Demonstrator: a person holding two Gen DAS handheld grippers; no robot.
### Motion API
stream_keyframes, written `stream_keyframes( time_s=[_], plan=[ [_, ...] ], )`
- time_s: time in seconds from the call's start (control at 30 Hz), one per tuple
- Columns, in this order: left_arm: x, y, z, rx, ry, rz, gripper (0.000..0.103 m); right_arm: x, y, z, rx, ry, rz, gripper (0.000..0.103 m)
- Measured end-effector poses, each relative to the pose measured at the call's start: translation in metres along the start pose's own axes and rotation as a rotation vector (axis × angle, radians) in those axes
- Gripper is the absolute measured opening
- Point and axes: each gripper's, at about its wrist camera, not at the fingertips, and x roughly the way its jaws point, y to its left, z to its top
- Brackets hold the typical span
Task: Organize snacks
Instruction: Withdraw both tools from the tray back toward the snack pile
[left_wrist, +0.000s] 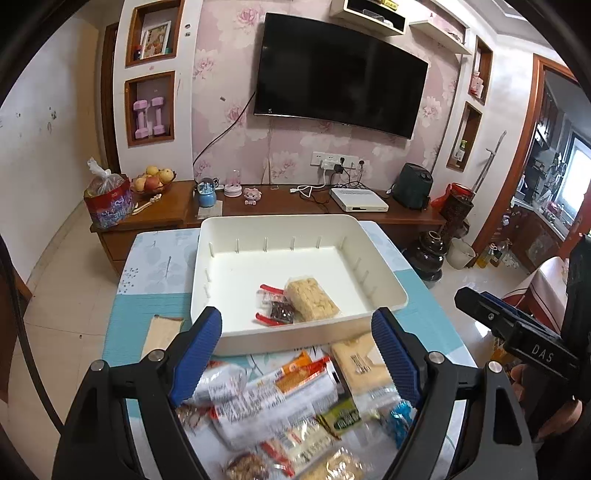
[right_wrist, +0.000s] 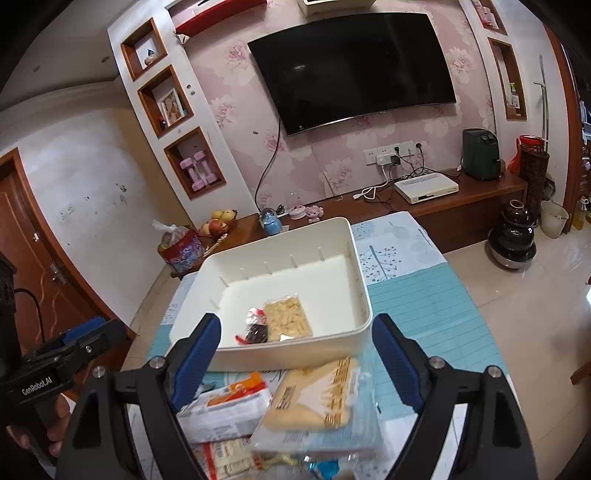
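Observation:
A white bin (left_wrist: 229, 258) (right_wrist: 354, 266) stands on the table and holds a pale rice-cracker pack (left_wrist: 312, 300) (right_wrist: 288, 318) and a small red-and-dark candy pack (left_wrist: 275, 308) (right_wrist: 255, 329). A pile of snack packs (left_wrist: 280, 406) lies in front of it, with a flat yellow pack (left_wrist: 364, 363) (right_wrist: 314, 395) and an orange-white pack (right_wrist: 225, 402). My left gripper (left_wrist: 295, 354) is open and empty above the pile. My right gripper (right_wrist: 291, 360) is open and empty above the yellow pack; it also shows in the left wrist view (left_wrist: 517, 325).
The table has a blue-and-white leaf cloth (left_wrist: 159, 266) (right_wrist: 424, 295). A tan card (left_wrist: 160, 332) lies left of the bin. Behind stand a wooden TV bench (left_wrist: 288, 206), a fruit bowl (left_wrist: 153, 181), a dark urn (right_wrist: 513, 236) on the floor and a wall TV (left_wrist: 340, 74).

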Motion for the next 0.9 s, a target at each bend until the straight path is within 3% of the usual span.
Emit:
stream_keyframes(
  time_s=[0.47, 0.9],
  plan=[
    [-0.04, 0.004, -0.048, -0.013, 0.09, 0.002, 0.087, -0.042, -0.004, -0.028, 0.047, 0.082, 0.017, 0.09],
    [-0.021, -0.015, -0.104, 0.034, 0.254, -0.012, 0.088, -0.043, -0.023, -0.074, 0.058, 0.194, -0.019, 0.09]
  ],
)
